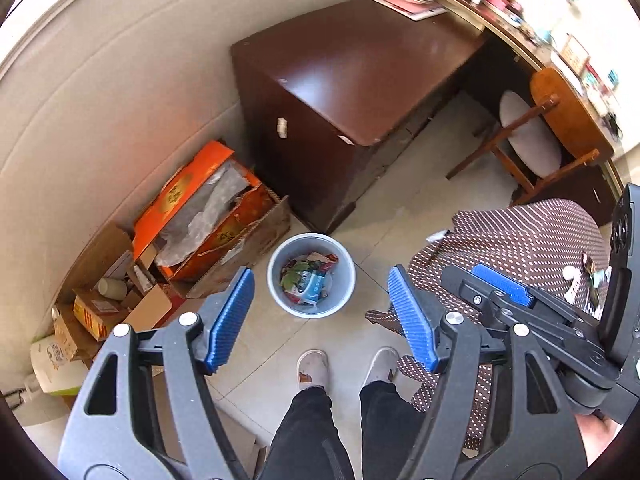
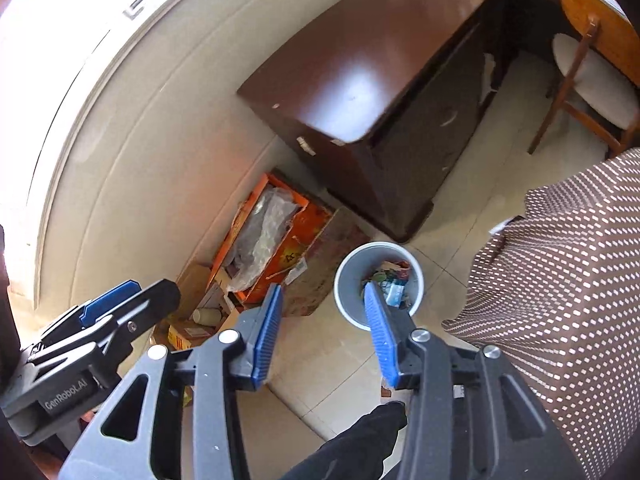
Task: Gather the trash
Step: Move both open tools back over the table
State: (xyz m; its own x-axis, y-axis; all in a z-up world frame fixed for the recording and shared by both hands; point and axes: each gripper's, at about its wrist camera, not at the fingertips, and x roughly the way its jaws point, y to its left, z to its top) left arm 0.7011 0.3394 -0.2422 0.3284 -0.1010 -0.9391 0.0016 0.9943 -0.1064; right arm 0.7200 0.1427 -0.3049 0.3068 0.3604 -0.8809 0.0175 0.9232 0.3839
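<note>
Left gripper open wide, nothing between pads, pointing down at tiled floor. Right gripper also open, narrower gap, empty. No earlier view, so only present stance noted. Bin, pale grey, stands on floor just off corner of dark cabinet, beside orange box. Trash inside bin: wrappers, paper, something green. Dotted cloth to right. Person's shoes below bin.
</note>
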